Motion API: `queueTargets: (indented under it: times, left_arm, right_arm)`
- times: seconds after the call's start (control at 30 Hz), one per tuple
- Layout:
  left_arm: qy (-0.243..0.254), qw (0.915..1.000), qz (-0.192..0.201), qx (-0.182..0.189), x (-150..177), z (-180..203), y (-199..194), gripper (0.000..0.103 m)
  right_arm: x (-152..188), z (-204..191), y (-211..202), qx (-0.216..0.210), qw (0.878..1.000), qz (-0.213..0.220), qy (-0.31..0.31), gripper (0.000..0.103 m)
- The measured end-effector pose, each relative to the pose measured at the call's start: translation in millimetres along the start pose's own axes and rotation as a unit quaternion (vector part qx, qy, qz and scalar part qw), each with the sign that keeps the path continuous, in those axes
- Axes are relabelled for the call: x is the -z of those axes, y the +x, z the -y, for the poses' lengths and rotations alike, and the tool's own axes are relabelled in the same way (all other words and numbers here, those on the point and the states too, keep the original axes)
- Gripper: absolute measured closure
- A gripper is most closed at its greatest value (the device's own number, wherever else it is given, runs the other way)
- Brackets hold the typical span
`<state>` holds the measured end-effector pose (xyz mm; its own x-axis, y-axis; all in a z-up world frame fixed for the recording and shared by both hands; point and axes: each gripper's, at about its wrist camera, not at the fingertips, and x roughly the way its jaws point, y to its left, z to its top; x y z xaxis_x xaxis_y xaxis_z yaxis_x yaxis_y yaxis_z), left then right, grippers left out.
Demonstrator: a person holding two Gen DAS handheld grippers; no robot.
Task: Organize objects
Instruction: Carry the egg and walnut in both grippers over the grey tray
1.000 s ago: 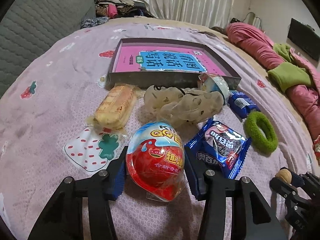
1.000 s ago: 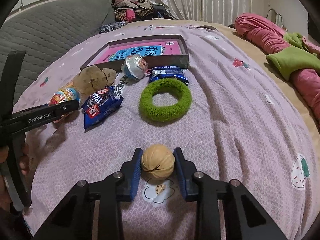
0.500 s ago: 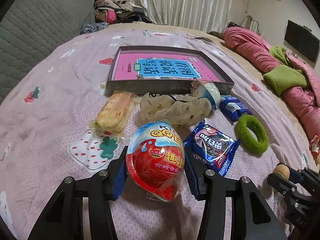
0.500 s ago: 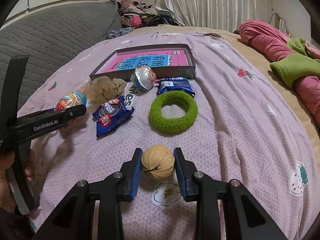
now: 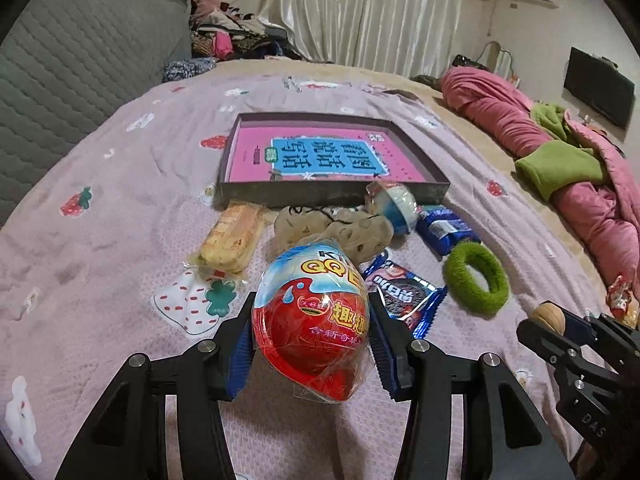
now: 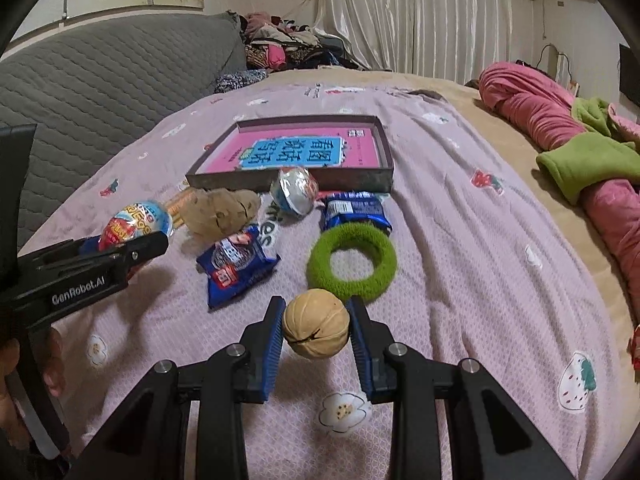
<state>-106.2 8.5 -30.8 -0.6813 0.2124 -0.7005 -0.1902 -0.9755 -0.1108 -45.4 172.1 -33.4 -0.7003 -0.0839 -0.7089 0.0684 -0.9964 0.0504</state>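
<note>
Left hand-held gripper [image 5: 311,344] is clamped on the red-and-blue foil-wrapped toy egg [image 5: 311,316], pads tight on its flanks, egg clear of the bedspread [image 5: 100,240]. Right hand-held gripper [image 6: 316,334] pinches a walnut [image 6: 316,323], jaws fairly narrow, also held off the cover. And the target, I'd judge, is the shallow box [image 5: 332,194] with the pink book lying flat inside: dead ahead at twelve o'clock from the left, more eleven o'clock from the right, its long side running across both views. Left looks the nearer (only just). In between, snacks crowd the front wall: a plush toy [image 5: 332,228], Oreo packs, a green scrunchie [image 5: 476,278]. Soft bed, grey headboard at ten o'clock, curtains beyond.
</note>
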Motion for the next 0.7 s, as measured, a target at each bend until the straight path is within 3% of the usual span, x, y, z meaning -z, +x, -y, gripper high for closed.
queueTargets:
  times: [0.7]
  left_arm:
    - [-0.004,0.9992,0.037,-0.01,-9,16,-51,0.051]
  right_arm:
    - [-37,-24,-39,0.004,0.998,0.052,-0.028,0.071]
